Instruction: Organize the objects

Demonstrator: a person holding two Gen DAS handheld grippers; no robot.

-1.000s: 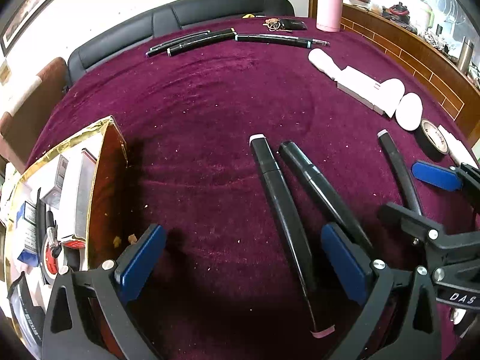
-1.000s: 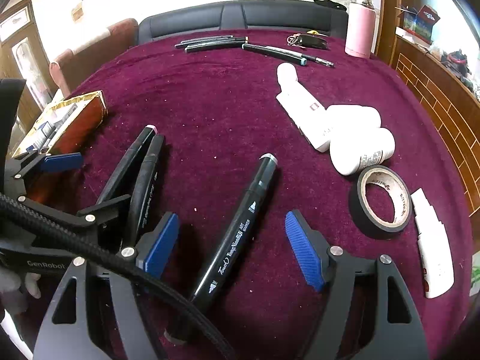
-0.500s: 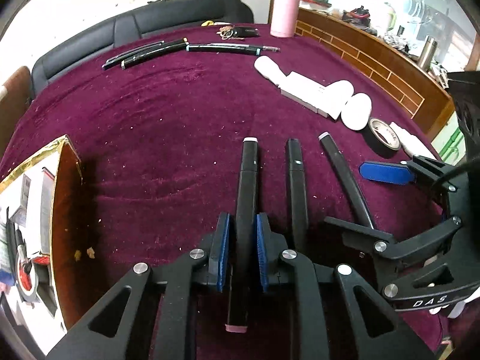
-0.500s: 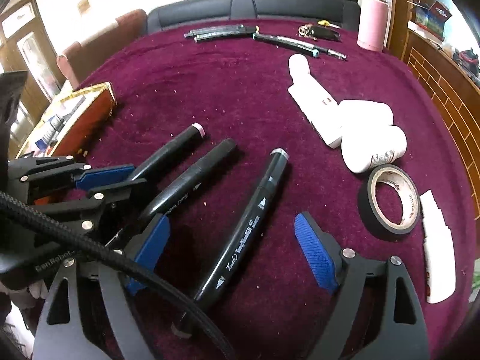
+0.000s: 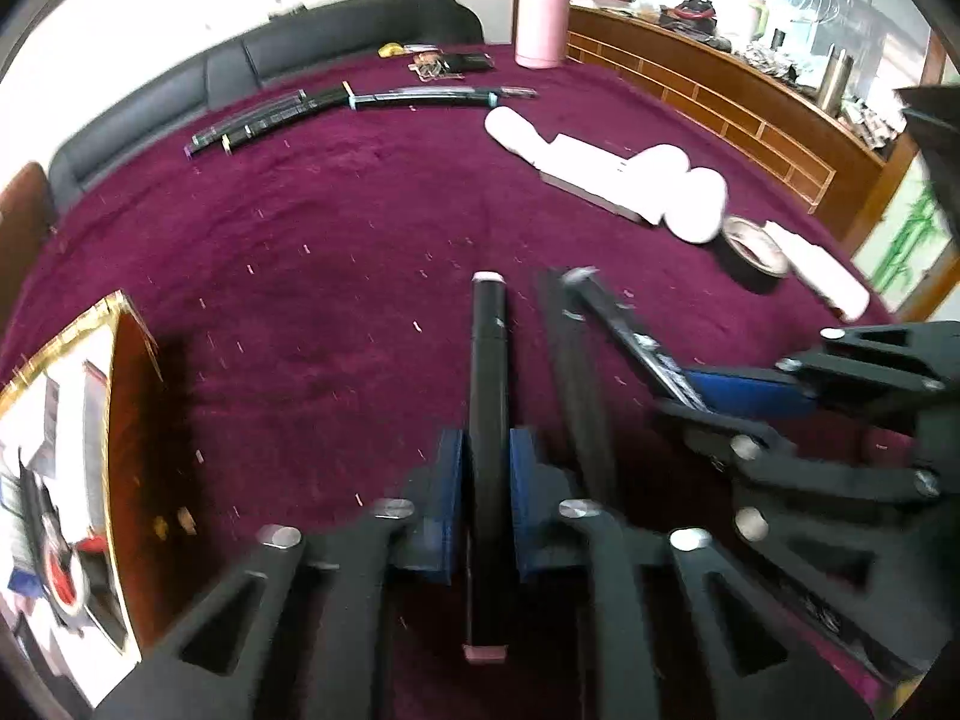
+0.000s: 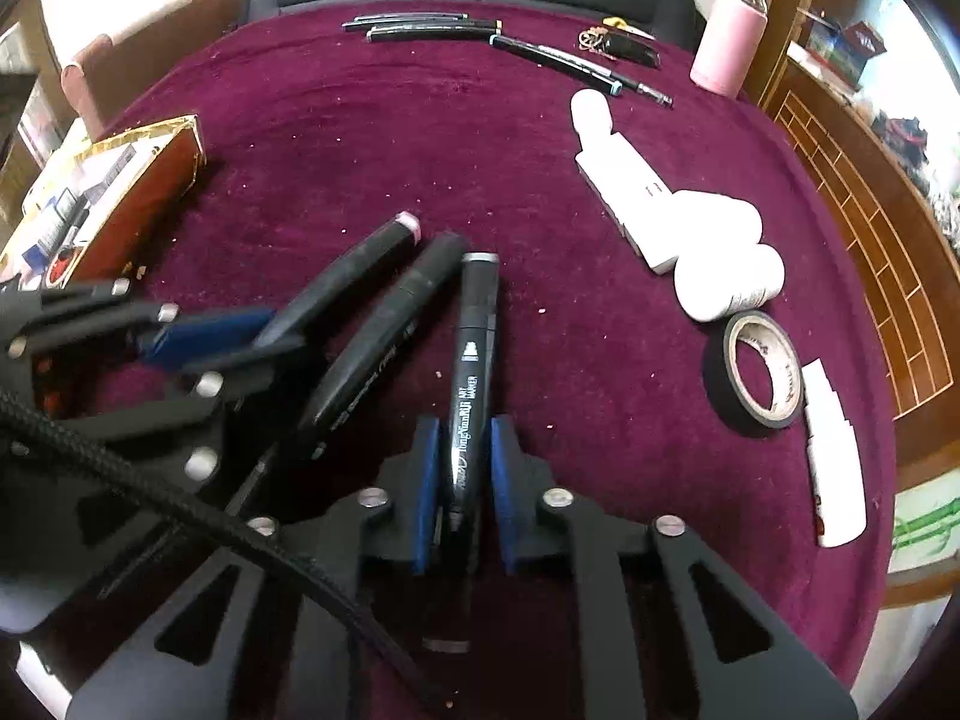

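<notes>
Three black markers lie side by side on the purple cloth. My left gripper point(image 5: 486, 450) is shut on the pink-capped marker point(image 5: 489, 372), which also shows in the right wrist view point(image 6: 354, 264). My right gripper point(image 6: 465, 438) is shut on the grey-capped marker point(image 6: 474, 348) printed "ART MARKER"; it appears in the left wrist view point(image 5: 624, 324). The third marker point(image 6: 390, 336) lies loose between them, also seen in the left wrist view point(image 5: 576, 384).
A gold-edged box point(image 5: 90, 420) with small items stands at the left. White bottles and a white box point(image 6: 678, 222), a tape roll point(image 6: 759, 369) and a white tube point(image 6: 834, 456) lie right. More pens point(image 6: 432, 30), keys and a pink bottle point(image 6: 726, 42) lie at the far edge.
My right gripper has closed on the grey-capped marker and turned it straight. My left gripper stays shut on the pink-capped marker. The three markers now lie closer together.
</notes>
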